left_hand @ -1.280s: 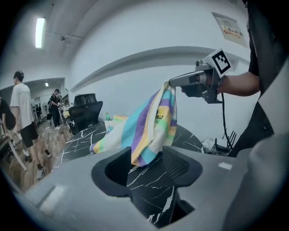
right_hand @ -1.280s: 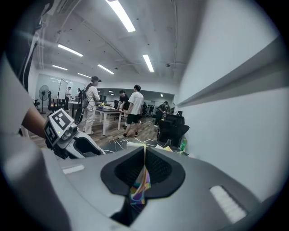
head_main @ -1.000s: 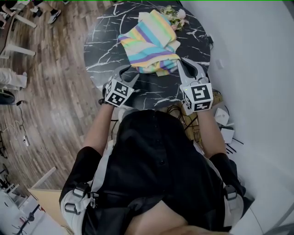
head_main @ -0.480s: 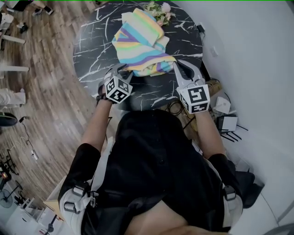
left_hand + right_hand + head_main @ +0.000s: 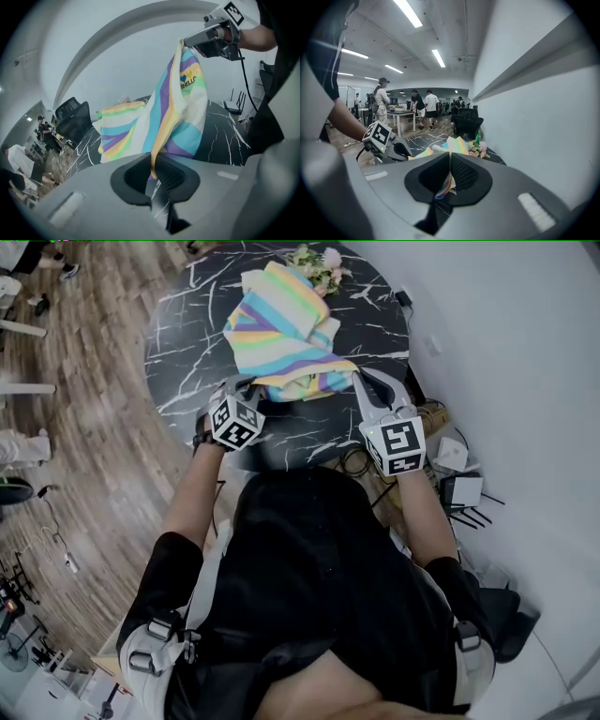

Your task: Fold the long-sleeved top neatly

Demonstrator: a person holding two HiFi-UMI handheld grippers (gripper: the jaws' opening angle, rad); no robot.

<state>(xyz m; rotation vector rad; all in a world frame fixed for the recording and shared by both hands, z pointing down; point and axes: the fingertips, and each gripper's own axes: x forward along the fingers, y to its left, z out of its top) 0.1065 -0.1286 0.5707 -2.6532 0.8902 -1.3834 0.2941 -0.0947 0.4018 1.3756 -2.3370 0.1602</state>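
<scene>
The striped pastel long-sleeved top point(image 5: 281, 329) lies bunched on the round black marble table point(image 5: 187, 343), its near edge lifted between the two grippers. My left gripper point(image 5: 246, 385) has just been closing and is shut on the near left edge of the top point(image 5: 154, 140), with cloth pinched between its pads. At the near right corner my right gripper point(image 5: 358, 381) stays shut on the top point(image 5: 446, 180). In the left gripper view the cloth hangs from the right gripper point(image 5: 187, 43), stretched up to it.
A small bunch of flowers point(image 5: 319, 259) lies at the table's far edge, next to the top. A white wall point(image 5: 506, 343) runs close along the right. Cables and a white box point(image 5: 450, 454) lie on the floor by the right arm. People stand far across the room point(image 5: 424, 105).
The left gripper moved in to the top's near left edge and closed on it. Both grippers sank a little with the cloth held between them.
</scene>
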